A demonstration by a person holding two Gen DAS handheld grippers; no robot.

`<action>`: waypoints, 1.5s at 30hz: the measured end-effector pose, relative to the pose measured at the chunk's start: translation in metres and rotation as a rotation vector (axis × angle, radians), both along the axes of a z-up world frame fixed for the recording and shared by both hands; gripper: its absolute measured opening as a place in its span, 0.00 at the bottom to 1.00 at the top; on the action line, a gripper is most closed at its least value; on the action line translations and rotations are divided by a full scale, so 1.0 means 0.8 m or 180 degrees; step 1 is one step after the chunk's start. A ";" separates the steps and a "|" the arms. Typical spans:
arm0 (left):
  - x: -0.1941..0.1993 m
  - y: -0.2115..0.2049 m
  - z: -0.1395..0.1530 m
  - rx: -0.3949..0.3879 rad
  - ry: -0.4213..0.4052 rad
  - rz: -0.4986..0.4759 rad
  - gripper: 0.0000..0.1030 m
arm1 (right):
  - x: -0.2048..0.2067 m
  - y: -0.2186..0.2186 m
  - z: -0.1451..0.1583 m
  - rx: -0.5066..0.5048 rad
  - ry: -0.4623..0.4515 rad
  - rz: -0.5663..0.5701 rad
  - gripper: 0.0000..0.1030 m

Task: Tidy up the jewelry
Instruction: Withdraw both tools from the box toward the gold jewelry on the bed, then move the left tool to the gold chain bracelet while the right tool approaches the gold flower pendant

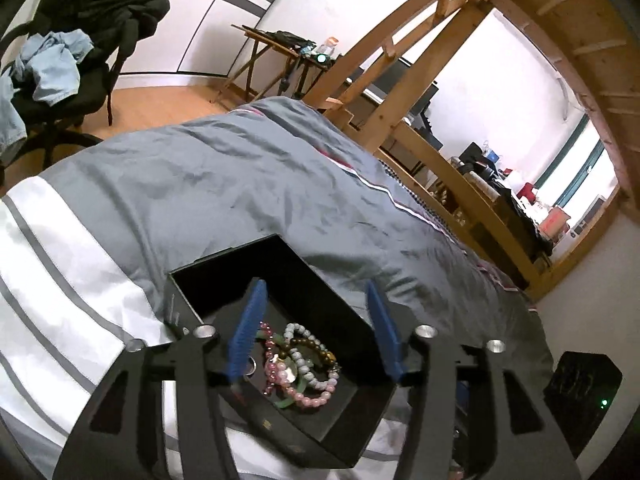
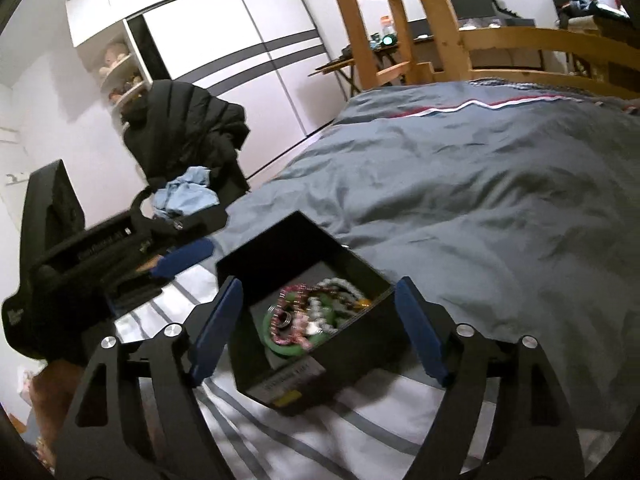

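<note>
We see a black box (image 2: 280, 240) of beaded bracelets (image 1: 304, 364) on the bed (image 2: 460, 184). Both our left gripper (image 1: 314, 328) and right gripper (image 2: 320, 328) (blue-padded) hang spread wide above it, holding nothing.

The right tool (image 2: 316, 328) hangs with its blue fingers (image 2: 218, 326) spread wide, one on each side of an open black box (image 2: 296, 256) that sits on the bed's grey and white striped duvet (image 2: 460, 200). The near corner of the box, bearing a label, lies between the fingers without touching either. Inside the box is a tangle of jewelry (image 2: 312, 312): a green bangle, pink and pale beaded bracelets, and a ring. To the left of the tool, the left tool (image 2: 182, 258) points toward the box, one blue finger showing.
</note>
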State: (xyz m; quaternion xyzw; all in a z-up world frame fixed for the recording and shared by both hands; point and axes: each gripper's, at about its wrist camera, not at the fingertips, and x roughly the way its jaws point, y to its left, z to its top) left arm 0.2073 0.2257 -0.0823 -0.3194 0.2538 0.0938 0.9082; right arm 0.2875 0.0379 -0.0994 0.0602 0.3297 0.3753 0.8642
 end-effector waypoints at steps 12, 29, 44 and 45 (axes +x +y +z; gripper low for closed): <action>0.006 -0.077 0.028 0.0381 -0.0194 -0.0582 0.91 | -0.034 -0.083 -0.008 -0.0292 -0.0099 -0.0516 0.96; 0.017 -0.215 0.018 0.0835 -0.0165 -0.1634 0.92 | -0.100 -0.235 0.012 -0.0625 -0.0353 -0.1013 0.96; 0.013 -0.290 -0.026 0.0843 0.0040 -0.2367 0.92 | -0.131 -0.284 -0.016 -0.0713 -0.0538 -0.0887 0.96; 0.013 -0.292 -0.031 0.0782 0.0055 -0.2437 0.92 | -0.132 -0.285 -0.020 -0.0716 -0.0511 -0.0825 0.96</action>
